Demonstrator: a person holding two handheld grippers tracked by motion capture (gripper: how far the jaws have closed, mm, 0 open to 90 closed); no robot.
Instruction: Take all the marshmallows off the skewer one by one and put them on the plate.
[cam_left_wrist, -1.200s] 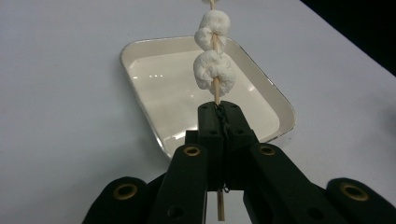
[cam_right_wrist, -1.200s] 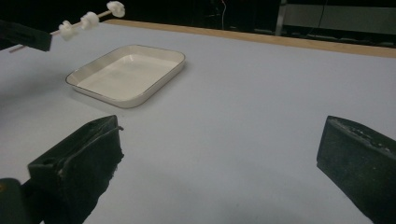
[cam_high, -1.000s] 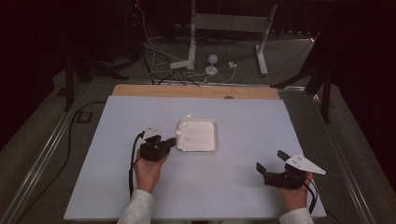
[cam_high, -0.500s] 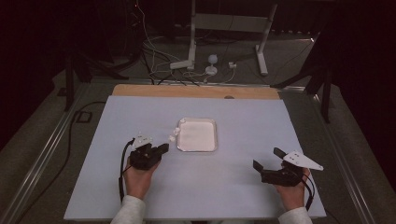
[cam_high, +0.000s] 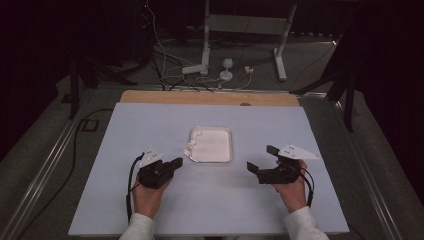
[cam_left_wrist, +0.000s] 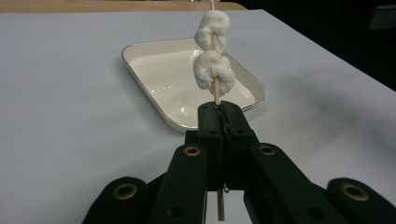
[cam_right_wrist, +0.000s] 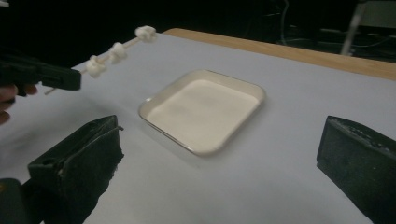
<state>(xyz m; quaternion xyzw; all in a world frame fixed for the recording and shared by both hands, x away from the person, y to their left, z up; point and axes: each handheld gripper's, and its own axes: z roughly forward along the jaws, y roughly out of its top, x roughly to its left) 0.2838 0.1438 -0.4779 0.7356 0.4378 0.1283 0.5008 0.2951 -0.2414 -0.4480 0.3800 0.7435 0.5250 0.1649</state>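
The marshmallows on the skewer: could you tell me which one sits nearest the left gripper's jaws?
In the left gripper view, the lowest marshmallow, just above the left gripper clamping the skewer. Another marshmallow is threaded farther up the stick.

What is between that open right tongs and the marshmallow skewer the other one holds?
Nothing visible: only bare table and the empty tray lie between the right tongs and the marshmallow skewer clamped in the left tongs.

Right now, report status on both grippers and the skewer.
Left gripper shut on skewer, marshmallows over tray edge. Right gripper open, empty. Nothing in the way.
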